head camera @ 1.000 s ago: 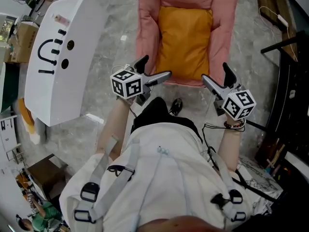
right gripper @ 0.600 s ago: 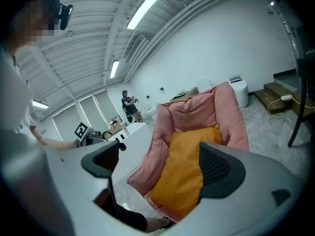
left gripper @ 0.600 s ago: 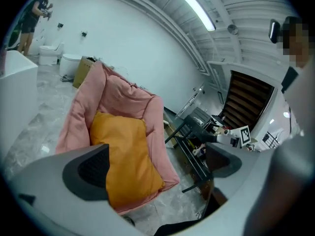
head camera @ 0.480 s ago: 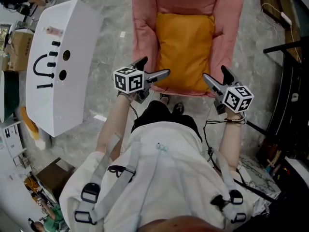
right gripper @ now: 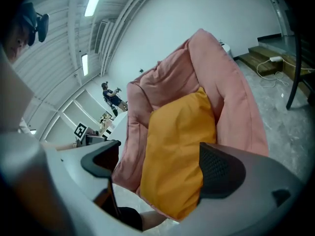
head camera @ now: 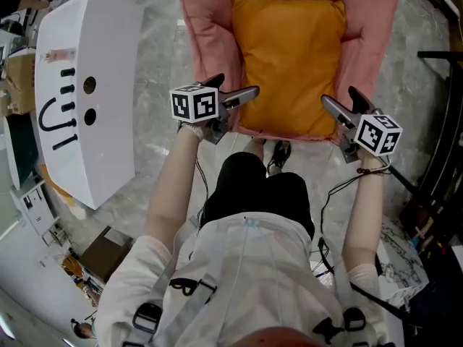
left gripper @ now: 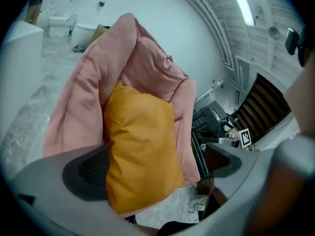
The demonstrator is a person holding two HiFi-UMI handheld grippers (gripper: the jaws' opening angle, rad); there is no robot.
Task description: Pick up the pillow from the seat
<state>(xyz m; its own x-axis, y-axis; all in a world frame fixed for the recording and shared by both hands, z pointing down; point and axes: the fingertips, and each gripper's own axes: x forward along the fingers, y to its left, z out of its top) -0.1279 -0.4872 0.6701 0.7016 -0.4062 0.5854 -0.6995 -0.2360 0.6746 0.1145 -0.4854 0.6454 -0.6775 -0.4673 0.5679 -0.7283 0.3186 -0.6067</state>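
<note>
An orange pillow (head camera: 291, 62) lies flat on the seat of a pink padded armchair (head camera: 206, 42). My left gripper (head camera: 233, 95) hovers open at the chair's front left corner, just short of the pillow's near edge. My right gripper (head camera: 343, 105) is open at the front right corner, beside the pillow's near right corner. In the left gripper view the orange pillow (left gripper: 140, 146) fills the gap between the jaws of the left gripper (left gripper: 157, 168), not touched. The right gripper view shows the orange pillow (right gripper: 179, 154) ahead of the wide-open right gripper (right gripper: 160, 168) in the same way.
A white cabinet (head camera: 90, 92) with black marks stands left of the chair on the marble floor. Dark metal furniture (head camera: 441, 129) and cables stand at the right. A person's legs and shoe (head camera: 281, 152) are right before the chair's front edge.
The person has stepped closer to the chair. Both grippers have moved forward to the seat's front corners and spread a little wider apart. Both stayed open.
</note>
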